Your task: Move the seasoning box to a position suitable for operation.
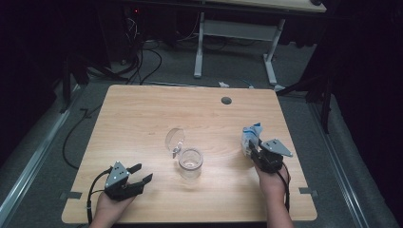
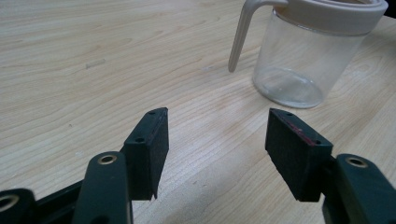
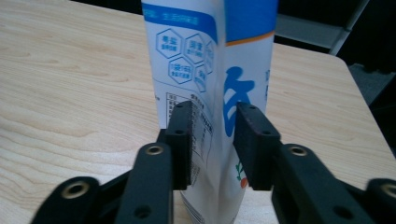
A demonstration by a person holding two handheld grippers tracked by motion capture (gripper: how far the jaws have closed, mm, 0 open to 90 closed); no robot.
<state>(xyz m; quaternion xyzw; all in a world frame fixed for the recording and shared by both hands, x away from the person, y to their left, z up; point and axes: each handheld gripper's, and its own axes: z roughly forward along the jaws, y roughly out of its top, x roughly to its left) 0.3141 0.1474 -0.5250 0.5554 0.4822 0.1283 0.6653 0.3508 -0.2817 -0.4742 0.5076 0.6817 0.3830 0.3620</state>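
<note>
"What did the high view show?"
"The left gripper [image 1: 141,178] sat spread and empty, left of the clear jug [image 1: 190,163]; the right gripper [image 1: 255,153] pinched a blue-and-white pouch [image 1: 250,135], right of the jug."
"And the gripper views?"
"Left: the jug [image 2: 310,51] stood beyond parted jaws. Right: pads [image 3: 183,140] pressed the pouch [image 3: 212,70]."

a light wooden desk [image 1: 142,118] fills mid-frame, a round grommet hole [image 1: 226,100] near its far edge. grey floor [image 1: 180,66] around it, black cables [image 1: 142,61] upper left, white desk legs [image 1: 235,47] at top; dark surroundings.
</note>
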